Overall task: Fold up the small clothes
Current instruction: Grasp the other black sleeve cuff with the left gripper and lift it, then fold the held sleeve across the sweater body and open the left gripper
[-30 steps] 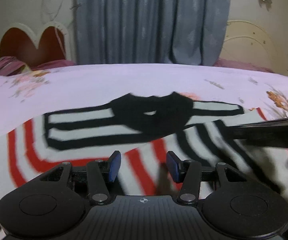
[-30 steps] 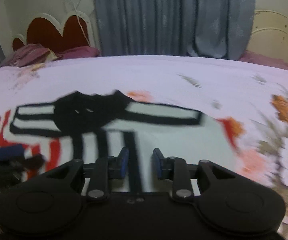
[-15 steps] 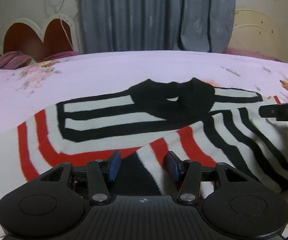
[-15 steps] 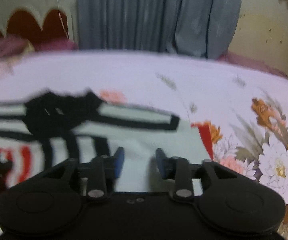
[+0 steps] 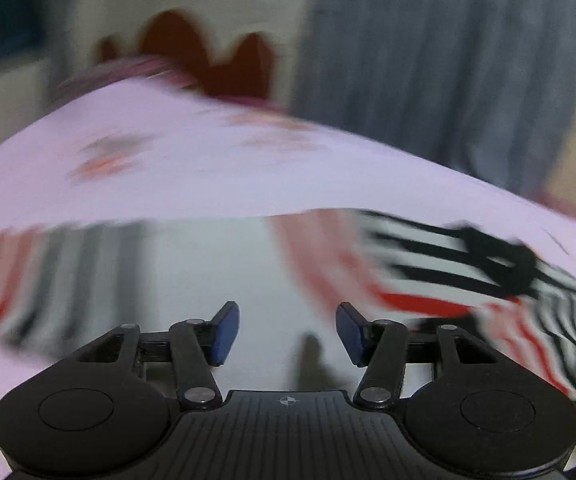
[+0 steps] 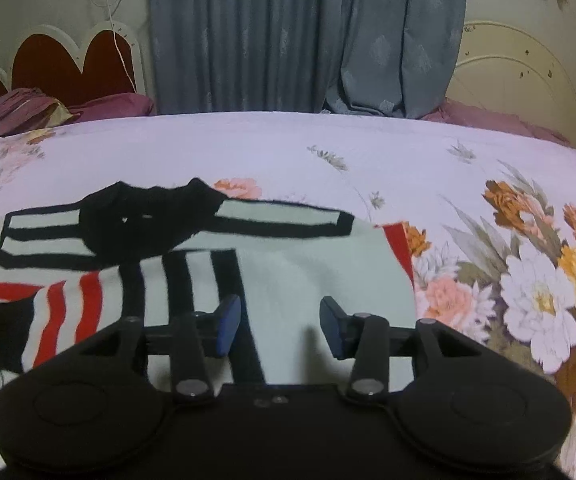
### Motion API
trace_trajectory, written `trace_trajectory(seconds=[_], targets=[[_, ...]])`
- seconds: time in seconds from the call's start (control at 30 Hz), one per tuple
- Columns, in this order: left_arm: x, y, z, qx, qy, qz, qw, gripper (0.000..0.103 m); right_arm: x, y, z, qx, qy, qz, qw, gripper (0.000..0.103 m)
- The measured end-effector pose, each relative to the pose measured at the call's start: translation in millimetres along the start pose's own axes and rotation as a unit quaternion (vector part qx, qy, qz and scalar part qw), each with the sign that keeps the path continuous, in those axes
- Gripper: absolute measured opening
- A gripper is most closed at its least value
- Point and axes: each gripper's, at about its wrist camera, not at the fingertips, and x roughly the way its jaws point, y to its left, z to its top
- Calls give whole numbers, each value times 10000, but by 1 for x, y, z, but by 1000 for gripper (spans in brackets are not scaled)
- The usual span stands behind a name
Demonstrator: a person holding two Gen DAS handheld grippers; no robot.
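Knitwear, a soft striped sweater (image 6: 215,264) in white, black and red, lies flat on the floral bedsheet (image 6: 368,148). Right tool (image 6: 279,326) hovers above it at 6 o'clock, blue pads apart, empty; left tool (image 5: 287,332) likewise gapes.

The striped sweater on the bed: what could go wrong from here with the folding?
The sleeve folded over the striped sweater lies loose; a nearby grab could drag it open. Both claws, left claw and right claw, are open and empty. The left wrist view is blurred, so a grab now may miss the edge.
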Motion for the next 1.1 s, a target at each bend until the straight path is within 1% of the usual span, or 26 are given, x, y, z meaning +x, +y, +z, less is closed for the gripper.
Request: trace_trajectory(seconds=[0.07,0.1,0.13,0.17,0.2,0.27,0.33,0.4,0.47,0.57,0.6,0.63,0.67,0.7,0.73,0.8,0.87,0.93,1.0,1.03,1.1], targets=[[-14,49,-4,-423,-109,389,9983,50,-3,3,-7,111,53,61,9999,42],[-24,74,-7,-601,-203,648,9959,49,-3,5,-11,154,81,70,9998,42],[-30,93,-9,-746,-250,809,9936,46,-4,6,-15,180,103,80,9998,42],[-35,114,-11,-941,-278,937,9908,39,-5,7,-18,178,131,88,9997,42],[-38,136,-13,-1206,-290,1041,9868,37,-5,9,-20,153,156,92,9997,42],[-37,175,-15,-1758,-263,1142,9774,37,-8,13,-23,104,177,80,9998,42],[-30,207,-19,-2348,-283,1046,9660,37,-10,15,-23,112,172,84,9998,43],[-19,232,-21,-2914,-326,814,9526,37,-11,18,-23,138,180,57,9997,43],[-7,245,-20,-3189,-417,687,9444,37,-12,20,-23,178,188,15,9997,43],[8,253,-16,-3394,-557,539,9374,36,-11,20,-25,267,219,-147,9993,43],[11,255,-14,-3398,-589,507,9373,26,-10,19,-26,288,250,-223,9990,43],[15,254,-12,-3316,-568,546,9401,12,-9,18,-27,310,275,-276,9988,43],[19,255,-10,-3236,-482,536,9434,4,-9,16,-27,342,295,-316,9985,43],[21,251,-7,-3195,-477,550,9448,4,-9,14,-27,384,319,-352,9981,43],[21,244,-3,-3051,-539,501,9495,4,-10,11,-28,427,323,-377,9979,43],[17,222,9,-2687,-658,337,9604,4,-13,6,-28,473,298,-431,9975,43],[16,189,23,-2223,-706,53,9724,4,-15,1,-27,522,272,-477,9971,43],[17,143,36,-1693,-715,-316,9825,4,-18,-4,-26,542,235,-529,9968,43],[20,90,45,-1121,-662,-684,9891,4,-22,-10,-24,578,186,-554,9966,43],[23,63,47,-876,-609,-846,9907,4,-25,-12,-24,604,159,-552,9965,43],[26,13,48,-484,-501,-1170,9907,4,-30,-18,-23,647,99,-532,9964,43]])
